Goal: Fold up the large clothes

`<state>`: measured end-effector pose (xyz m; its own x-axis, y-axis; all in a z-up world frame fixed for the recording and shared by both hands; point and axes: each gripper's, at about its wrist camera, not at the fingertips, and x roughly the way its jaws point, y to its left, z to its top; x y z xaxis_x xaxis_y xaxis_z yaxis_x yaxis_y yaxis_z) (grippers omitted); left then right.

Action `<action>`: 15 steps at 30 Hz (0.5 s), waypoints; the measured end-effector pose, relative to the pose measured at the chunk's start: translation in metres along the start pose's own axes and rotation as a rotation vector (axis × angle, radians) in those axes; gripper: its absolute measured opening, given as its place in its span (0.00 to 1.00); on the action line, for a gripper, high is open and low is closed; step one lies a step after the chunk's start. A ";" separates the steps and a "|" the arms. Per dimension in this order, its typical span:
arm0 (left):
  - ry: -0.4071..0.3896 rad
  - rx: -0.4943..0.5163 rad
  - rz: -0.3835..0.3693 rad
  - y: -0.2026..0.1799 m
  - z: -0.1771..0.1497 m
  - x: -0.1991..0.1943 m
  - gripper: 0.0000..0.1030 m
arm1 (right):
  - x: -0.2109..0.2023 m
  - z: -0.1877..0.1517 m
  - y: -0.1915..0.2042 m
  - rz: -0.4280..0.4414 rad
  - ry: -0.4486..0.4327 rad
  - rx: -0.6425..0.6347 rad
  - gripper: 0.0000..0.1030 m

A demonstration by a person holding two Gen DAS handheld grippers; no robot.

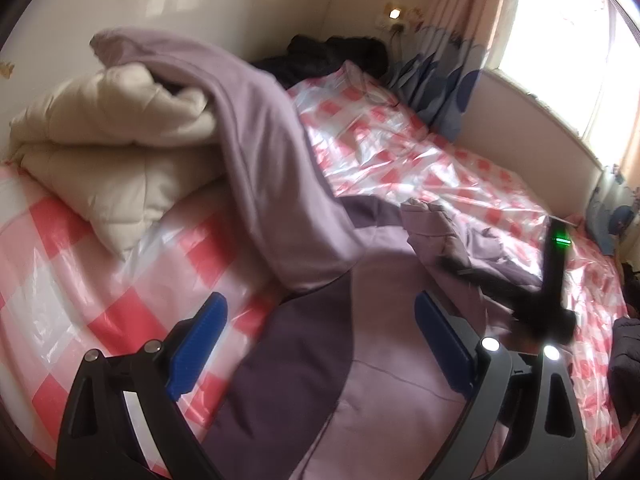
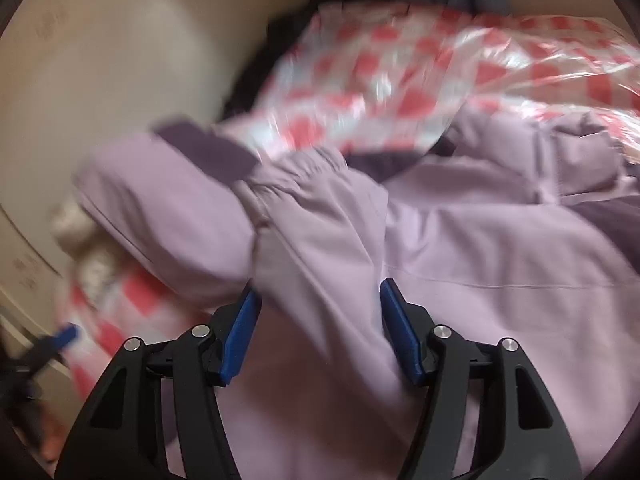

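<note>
A lilac jacket [image 1: 380, 380] with dark purple panels lies spread on the bed's pink-checked plastic sheet [image 1: 420, 152]. One long lilac part of it [image 1: 260, 140] runs up over a cream quilt. My left gripper [image 1: 320, 304] is open above the jacket's body, nothing between its blue pads. In the right wrist view the jacket [image 2: 500, 240] fills the frame. My right gripper [image 2: 320, 292] has its jaws apart with a sleeve [image 2: 312, 220] with an elastic cuff lying loose between them. The right gripper's black body [image 1: 552, 280] shows at the jacket's right side.
A folded cream quilt [image 1: 112, 140] sits on the bed by the wall at left. Dark clothes [image 1: 332, 52] are heaped at the far end near a patterned curtain [image 1: 440, 80] and bright window [image 1: 560, 40]. Another dark garment [image 1: 624, 352] lies at the right edge.
</note>
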<state>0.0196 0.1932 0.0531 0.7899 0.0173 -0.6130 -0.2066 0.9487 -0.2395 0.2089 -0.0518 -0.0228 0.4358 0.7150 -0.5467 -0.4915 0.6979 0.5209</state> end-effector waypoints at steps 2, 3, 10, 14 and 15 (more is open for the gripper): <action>-0.043 0.041 -0.035 -0.013 -0.001 -0.009 0.91 | -0.064 0.003 -0.021 -0.043 -0.157 0.057 0.61; -0.059 0.063 -0.055 -0.022 -0.001 -0.011 0.93 | -0.092 0.004 -0.033 -0.090 -0.215 0.081 0.65; -0.011 0.246 -0.226 -0.121 0.012 0.029 0.93 | -0.176 0.007 -0.114 -0.256 -0.261 0.185 0.70; 0.095 0.268 -0.223 -0.159 0.020 0.115 0.93 | -0.163 -0.008 -0.158 -0.282 -0.234 0.278 0.70; 0.122 0.268 -0.207 -0.163 0.018 0.132 0.93 | -0.161 -0.011 -0.164 -0.280 -0.224 0.287 0.70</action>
<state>0.1683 0.0467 0.0250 0.7208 -0.2061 -0.6617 0.1217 0.9776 -0.1719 0.2114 -0.2821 -0.0272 0.6900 0.4669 -0.5531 -0.1169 0.8260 0.5514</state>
